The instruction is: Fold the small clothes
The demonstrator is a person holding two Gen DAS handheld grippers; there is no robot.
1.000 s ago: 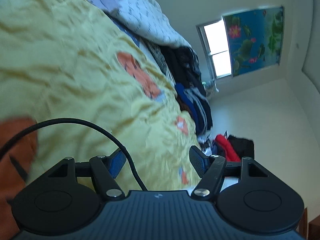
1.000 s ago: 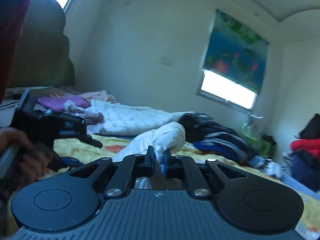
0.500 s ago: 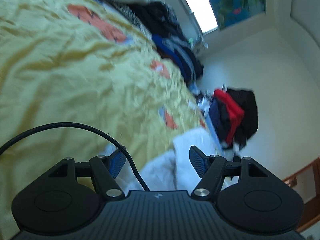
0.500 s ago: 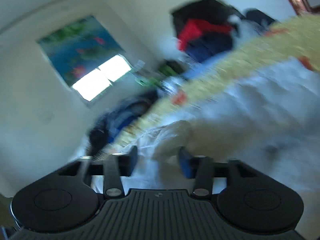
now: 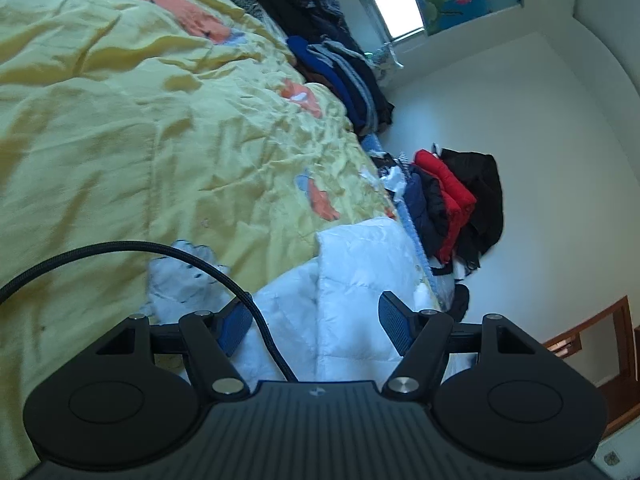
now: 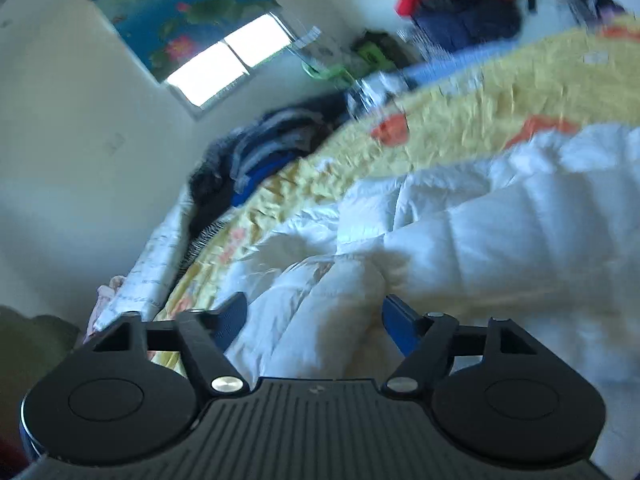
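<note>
Fills most of both views: yellow quilt (image 5: 120, 140) on the bed, thin and finely crinkled, with orange patches, bare over its middle and carrying dark clothes (image 5: 344, 68) heaped along the far edge.

Now lies on the near part of that quilt: white padded jacket (image 5: 352, 280), puffy, stitched in soft channels, slippery-looking, body spread wide with one straight seam edge. A second ago hung gathered in the air, pinched at the sleeve end; down on the bed since. By judgement, laid out for folding, no fold made yet.

Curls toward the right-hand camera: sleeve (image 6: 332, 300), a rounded, creamy roll of the same padding, resting loose on the jacket body.

Sits just beside the jacket, on the quilt: small white printed piece (image 5: 180, 276), flat and limp, too blurred to name.

Right claw (image 6: 314, 320): clenched on the sleeve a second ago, then let go; jaws closing again, sleeve between them, blue pads (image 6: 400, 324) not pressing on it. View rolled hard over and smeared.

Left claw (image 5: 316, 320): released, jaws wide and unchanged, nothing gripped; swung from bare quilt to hover over the jacket's near edge.

Loops across the left view: black braided cable (image 5: 120, 246).
</note>
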